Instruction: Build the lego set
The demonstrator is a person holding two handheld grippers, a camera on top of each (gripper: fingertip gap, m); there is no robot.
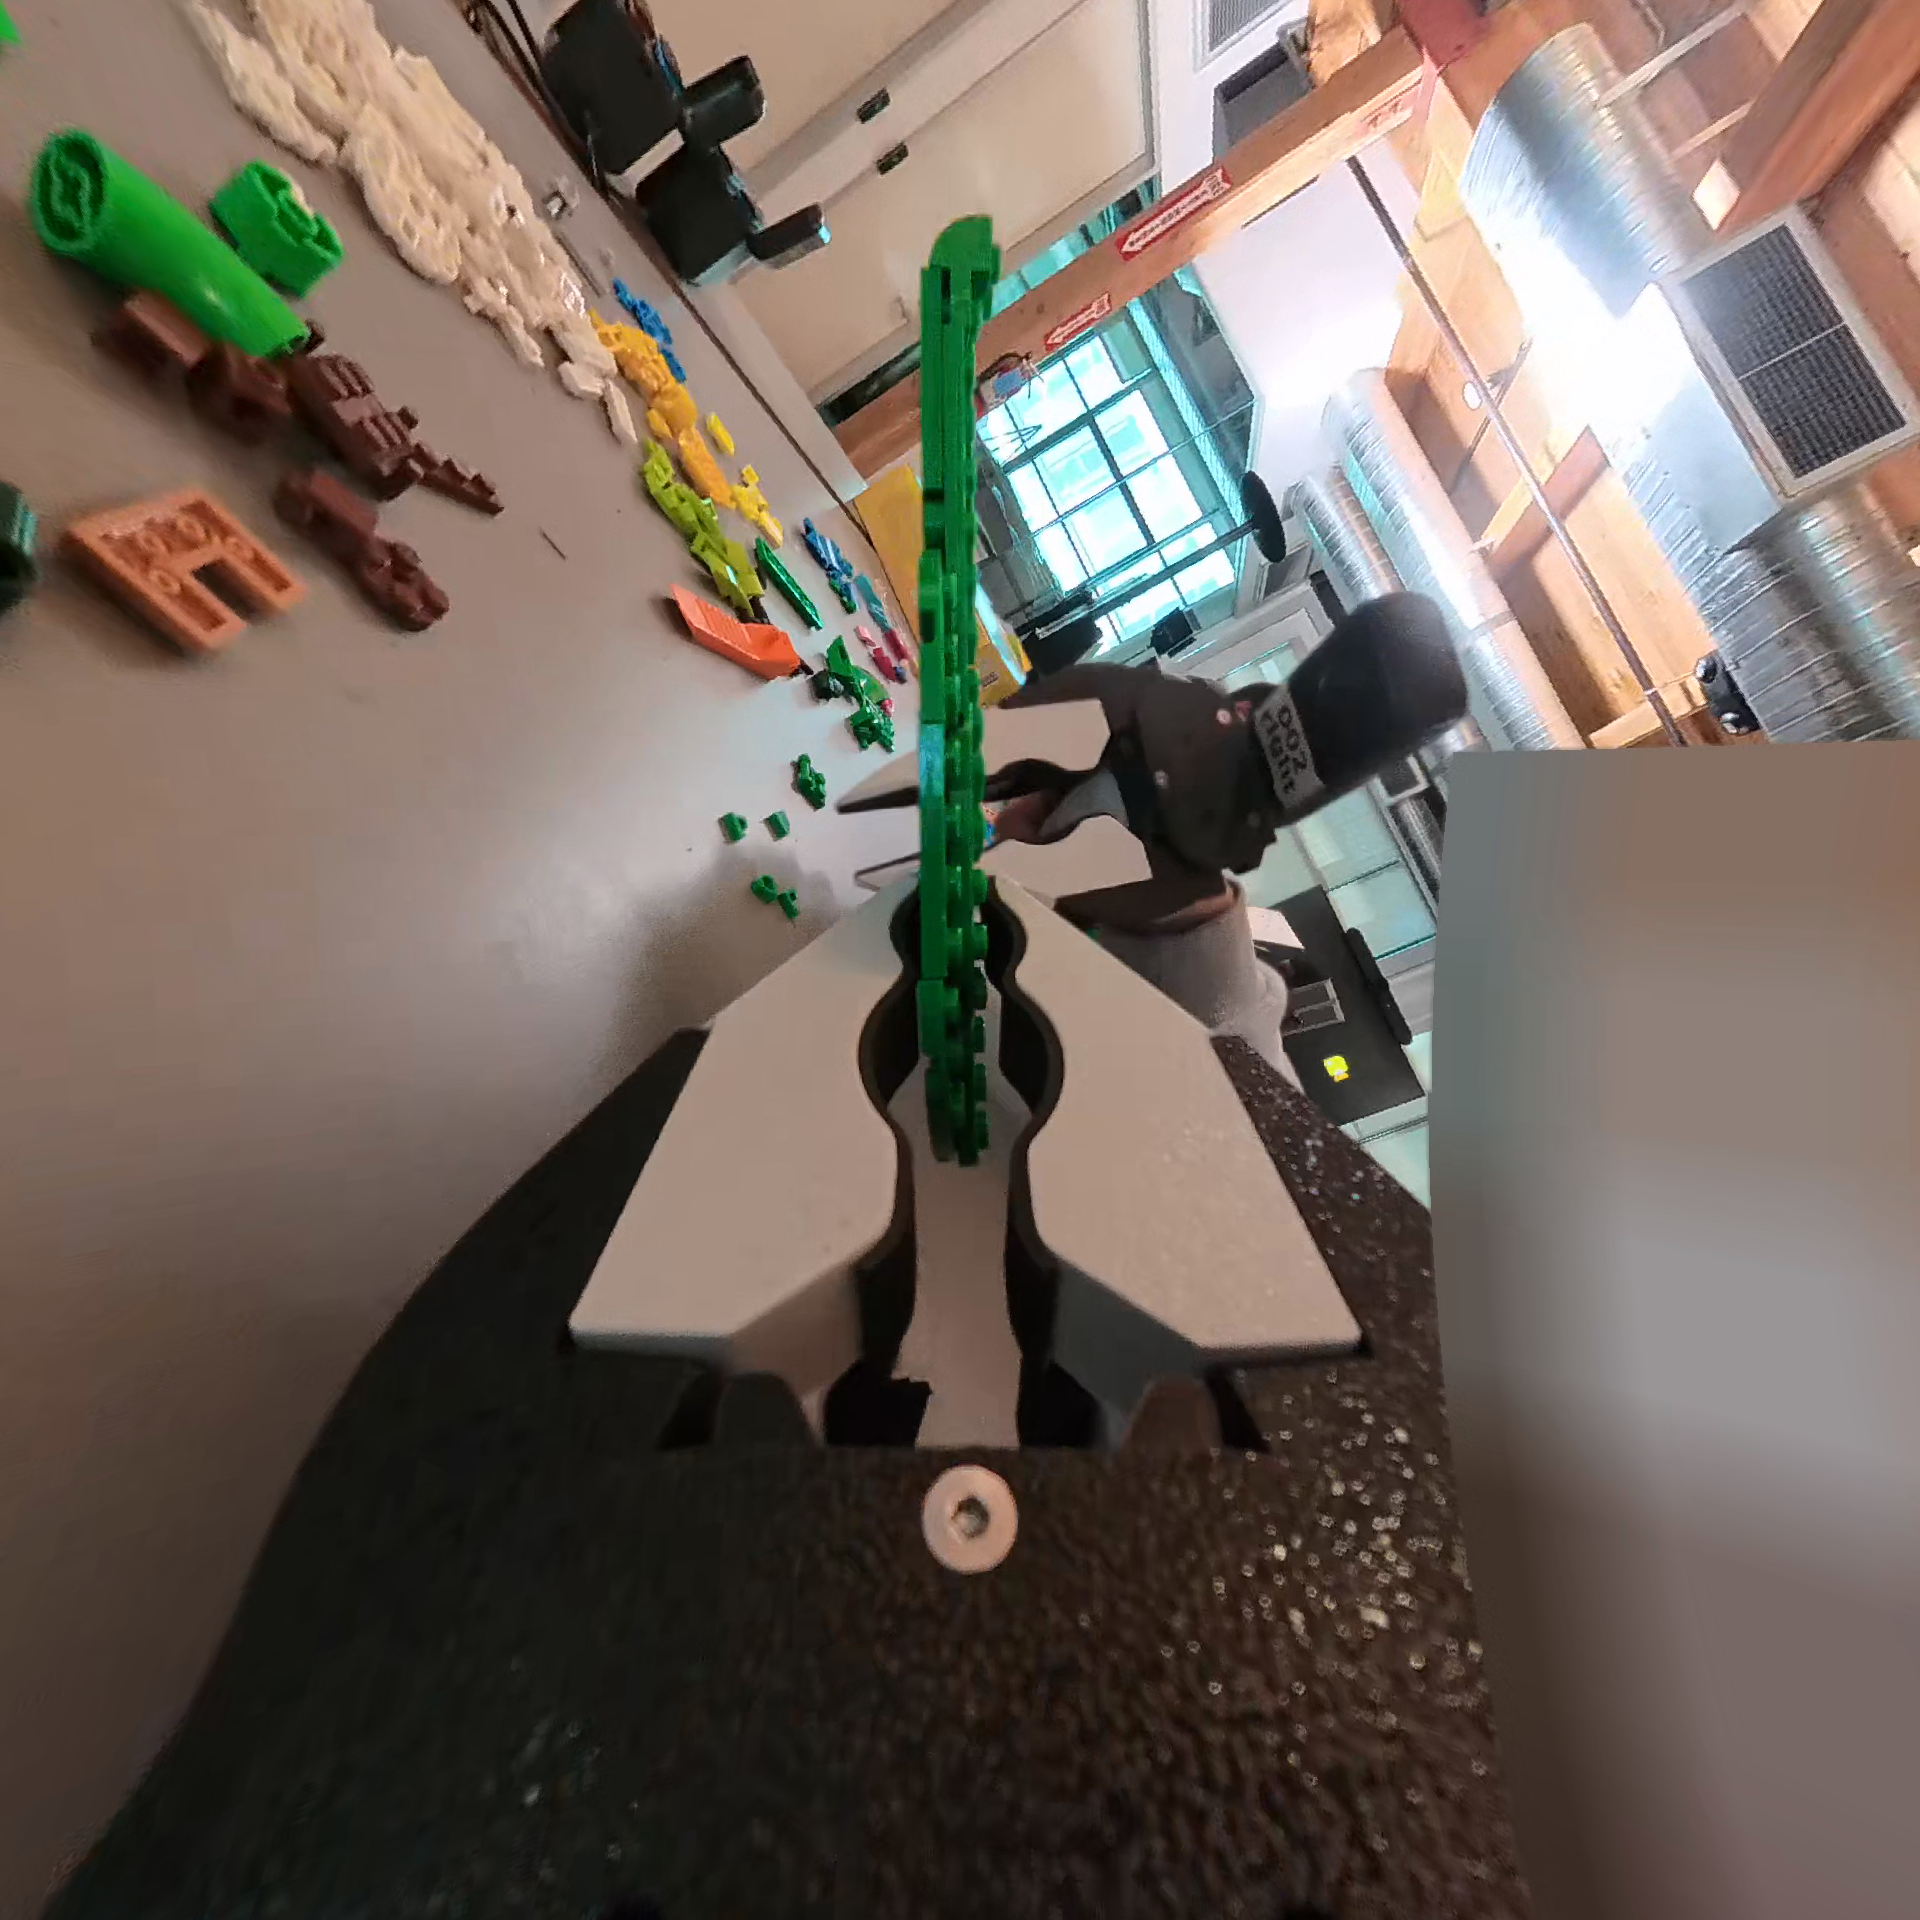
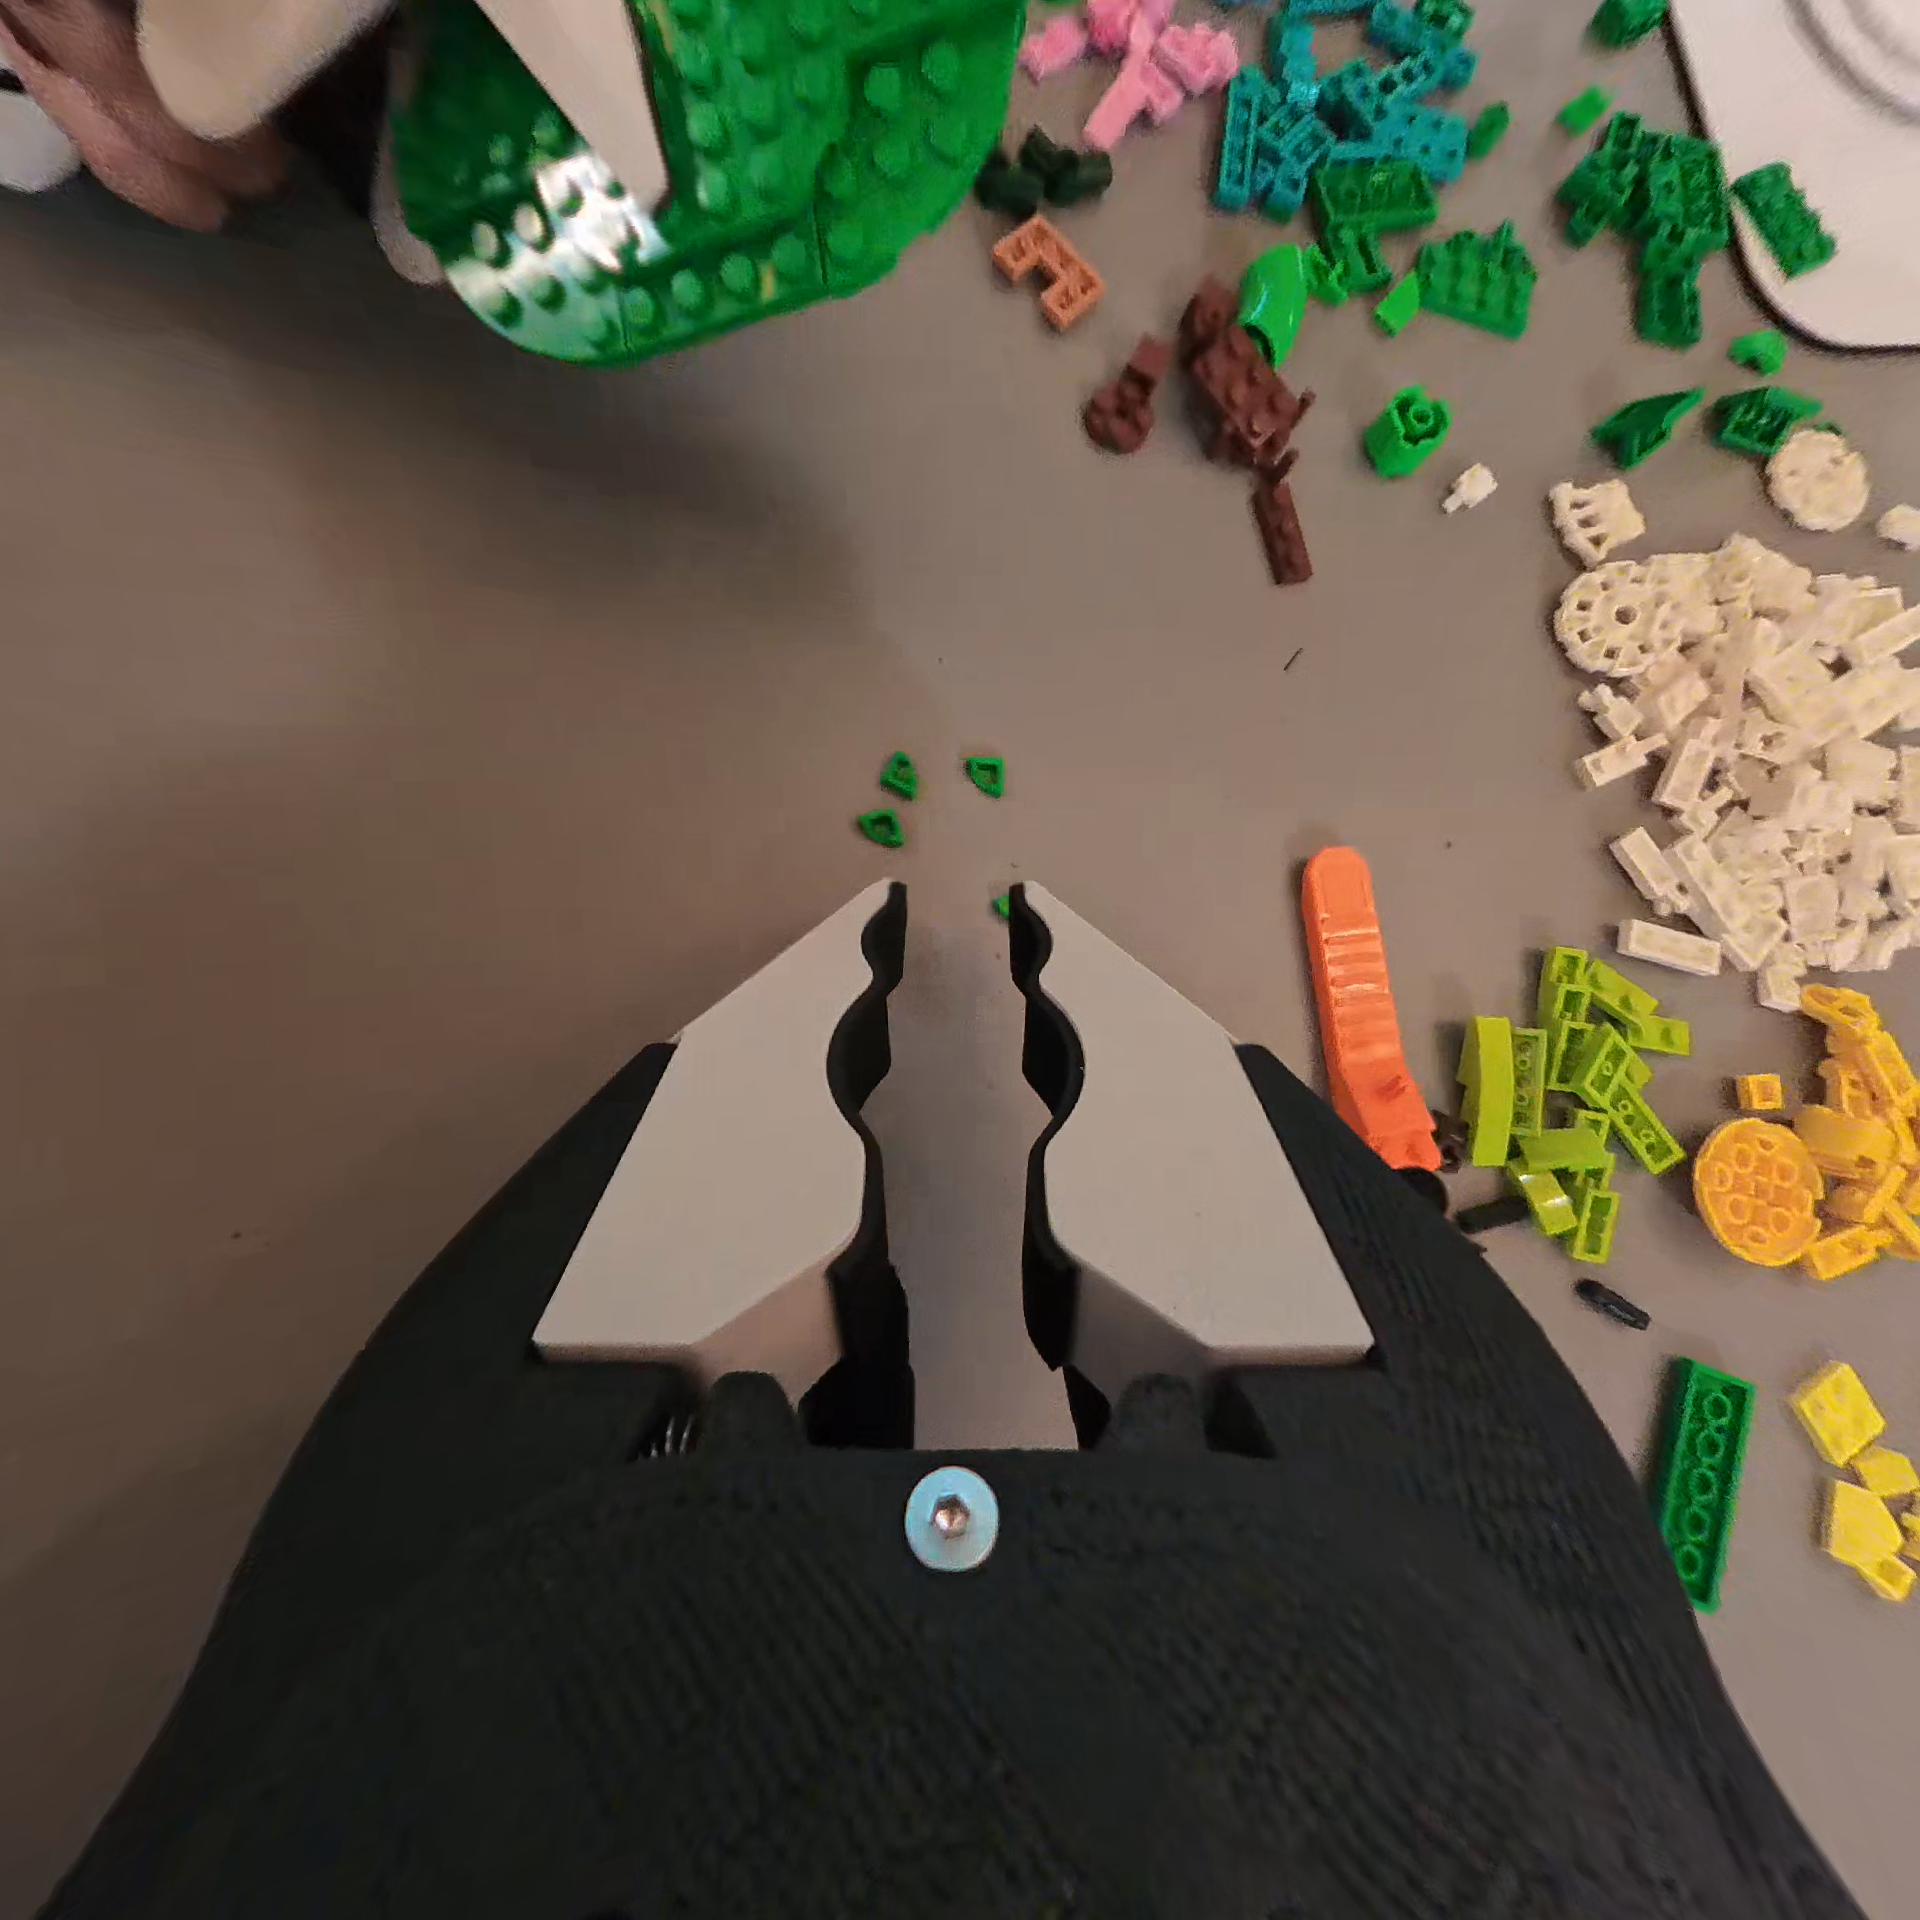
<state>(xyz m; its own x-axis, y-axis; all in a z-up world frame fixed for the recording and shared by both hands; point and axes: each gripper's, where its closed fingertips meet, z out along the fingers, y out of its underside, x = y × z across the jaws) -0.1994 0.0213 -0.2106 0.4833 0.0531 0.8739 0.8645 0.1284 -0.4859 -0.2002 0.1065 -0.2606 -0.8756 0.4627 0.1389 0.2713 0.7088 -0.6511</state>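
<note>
My left gripper (image 1: 951, 914) squeezes the big flat green studded brick plate (image 1: 951, 582) on edge, while my right gripper (image 2: 956, 899) hangs a little open, holding nothing, near tiny green wedge bricks (image 2: 899, 774) just ahead of it.

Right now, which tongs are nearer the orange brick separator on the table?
Right. The right tongs hover just beside the orange brick separator; the left tongs are raised away, clamped on a green studded plate.

Left hand-held gripper (image 1: 954, 904) clamped; right hand-held gripper (image 2: 956, 896) parted
</note>
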